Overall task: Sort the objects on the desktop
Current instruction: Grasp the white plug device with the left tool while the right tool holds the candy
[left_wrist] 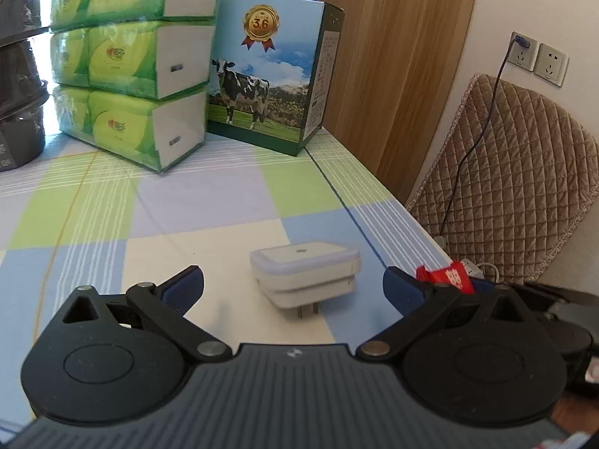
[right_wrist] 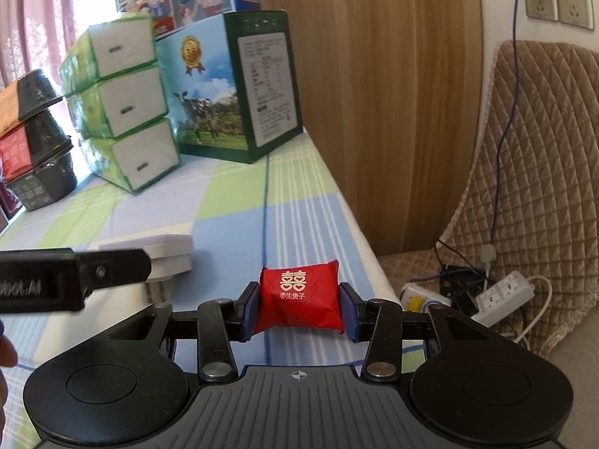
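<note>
A white plug adapter [left_wrist: 305, 275] lies on the checked tablecloth [left_wrist: 187, 205], its metal prongs pointing toward me. My left gripper [left_wrist: 294, 290] stands open around it, one blue-padded finger on each side, neither touching it. In the right wrist view my right gripper [right_wrist: 299, 305] is shut on a red candy packet [right_wrist: 299, 297] with white characters, held just above the cloth near the table's right edge. The same red candy packet [left_wrist: 447, 278] shows behind my left gripper's right finger. The white plug adapter [right_wrist: 168, 256] is partly hidden by the left gripper's black finger [right_wrist: 75, 277].
Stacked green tissue packs [left_wrist: 131, 63] and a milk carton box with a cow picture [left_wrist: 269, 82] stand at the back of the table. Dark bowls [left_wrist: 20, 75] sit at far left. A quilted chair [left_wrist: 524, 187], cables and a power strip [right_wrist: 501, 295] lie beyond the right edge.
</note>
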The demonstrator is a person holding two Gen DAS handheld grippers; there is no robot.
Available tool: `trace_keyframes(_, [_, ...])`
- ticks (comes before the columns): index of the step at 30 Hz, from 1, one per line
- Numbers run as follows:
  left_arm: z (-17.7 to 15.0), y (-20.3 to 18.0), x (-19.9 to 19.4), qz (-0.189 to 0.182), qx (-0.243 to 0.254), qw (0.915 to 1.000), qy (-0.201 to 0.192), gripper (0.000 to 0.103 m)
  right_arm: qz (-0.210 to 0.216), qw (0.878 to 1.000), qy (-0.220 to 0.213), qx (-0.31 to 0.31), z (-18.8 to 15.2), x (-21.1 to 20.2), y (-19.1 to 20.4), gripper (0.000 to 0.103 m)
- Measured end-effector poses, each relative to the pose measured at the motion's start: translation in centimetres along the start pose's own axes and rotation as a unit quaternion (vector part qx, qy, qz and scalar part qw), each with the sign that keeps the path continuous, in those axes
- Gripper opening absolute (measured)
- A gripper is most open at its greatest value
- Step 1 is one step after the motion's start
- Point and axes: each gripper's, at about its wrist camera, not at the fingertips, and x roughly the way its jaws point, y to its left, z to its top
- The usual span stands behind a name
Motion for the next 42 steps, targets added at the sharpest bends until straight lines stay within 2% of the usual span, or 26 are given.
trace_keyframes(4, [0.3,-0.3,1.4,-0.002,-0.005,1.0000,0.006,0.096,-0.003,1.000,0.001,0.002,-0.1,0.1,-0.3,0.041])
trace_keyframes(9, [0.4,-0.1,2.9,-0.005,-0.006,0.9997,0.024,0.070,-0.005,1.000,0.003,0.004,-0.3,0.3,-0.6,0.041])
trace_keyframes(14, [0.0,0.1,2.0,-0.005,0.011,0.9997,0.023,0.063,-0.003,1.000,0.003,-0.003,-0.3,0.3,-0.1,0.041])
trace_keyframes(23, [-3.1,2.3,-4.4,0.015,0.033,0.9983,0.046,0.062,0.033,0.999,0.011,-0.026,-0.5,-0.2,2.4,0.041])
trace_keyframes(28, [-5.5,3.7,-7.4,0.025,0.035,0.9983,0.038,0.062,0.061,0.997,0.016,-0.045,-0.6,-1.0,4.3,0.041])
trace_keyframes(30, [-5.8,3.7,-7.4,0.029,0.049,0.9979,0.031,0.066,0.067,0.997,0.015,-0.046,-0.6,-1.2,4.9,0.041])
trace_keyframes(35, [-6.4,3.5,-6.9,0.034,0.071,0.9967,0.020,0.069,0.073,0.996,0.014,-0.054,-0.6,-1.4,5.6,0.041])
trace_keyframes(42, [-6.3,4.0,-5.7,0.028,0.053,0.9979,0.026,0.068,0.075,0.995,0.027,-0.065,-1.1,-0.9,6.0,0.042])
